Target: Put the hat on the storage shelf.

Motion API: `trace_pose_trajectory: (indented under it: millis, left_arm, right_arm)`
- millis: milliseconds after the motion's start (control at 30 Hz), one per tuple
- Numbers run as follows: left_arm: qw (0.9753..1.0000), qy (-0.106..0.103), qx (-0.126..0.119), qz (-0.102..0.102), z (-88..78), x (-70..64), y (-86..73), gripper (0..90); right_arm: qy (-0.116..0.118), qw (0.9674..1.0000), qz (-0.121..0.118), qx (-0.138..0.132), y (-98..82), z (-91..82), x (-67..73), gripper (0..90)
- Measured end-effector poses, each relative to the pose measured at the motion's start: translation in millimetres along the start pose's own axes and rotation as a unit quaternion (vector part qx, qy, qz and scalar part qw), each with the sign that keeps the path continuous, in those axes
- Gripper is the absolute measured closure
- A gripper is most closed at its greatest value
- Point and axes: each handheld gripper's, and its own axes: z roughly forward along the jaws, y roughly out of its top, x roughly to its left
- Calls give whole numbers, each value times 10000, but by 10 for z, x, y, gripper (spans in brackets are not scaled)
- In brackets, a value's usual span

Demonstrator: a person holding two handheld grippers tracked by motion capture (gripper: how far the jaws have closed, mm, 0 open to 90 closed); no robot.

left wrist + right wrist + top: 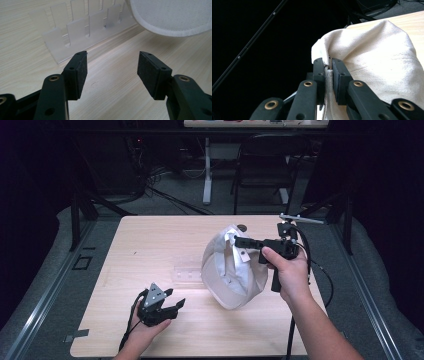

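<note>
A white cloth cap (pixel 230 270) hangs above the wooden table (pixel 150 240), right of the middle. My right gripper (pixel 239 241) is shut on its rim and lifts it off the surface. In the right gripper view the cap's cloth edge (pixel 327 75) is pinched between the pads of my right gripper (pixel 327 70). My left gripper (pixel 175 302) rests low near the front left of the table, open, with nothing between its jaws. In the left gripper view my left gripper (pixel 112 67) points at a clear plastic rack (pixel 82 32), with the cap's brim (pixel 172 17) hanging beyond.
The clear slotted rack (pixel 189 272) lies on the table just left of the cap. A black chair (pixel 265 170) and a white table leg (pixel 207 170) stand beyond the far edge. Dark stands flank the table on both sides.
</note>
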Motion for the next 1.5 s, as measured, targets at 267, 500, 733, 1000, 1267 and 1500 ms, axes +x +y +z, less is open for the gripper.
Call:
trace_pose_trajectory:
  millis: [267, 500, 733, 1000, 1267, 1500]
  left_arm:
    - [9992, -330, -156, 142, -10, -117, 137, 438]
    - [9978, -383, -269, 477, 108, -338, 411, 465]
    - [9961, -452, -387, 653, 226, -526, 630, 453]
    - [9933, -405, -349, 1024, 402, -824, 908, 438]
    - [9938, 278, -77, 1073, 631, -913, 1042, 448]
    - [9939, 512, -18, 974, 709, -839, 1087, 538]
  right_arm:
    - [-82, 9999, -120, 7, 139, 84, 59, 820]
    - [-115, 9999, 6, 16, 319, 220, 78, 820]
    - [-265, 9996, -37, 28, 465, 296, 131, 820]
    - [-487, 9988, -71, -43, 665, 388, 186, 820]
    - [-578, 9983, 30, -114, 745, 421, 156, 819]
    - [-573, 9982, 110, -161, 770, 416, 127, 819]
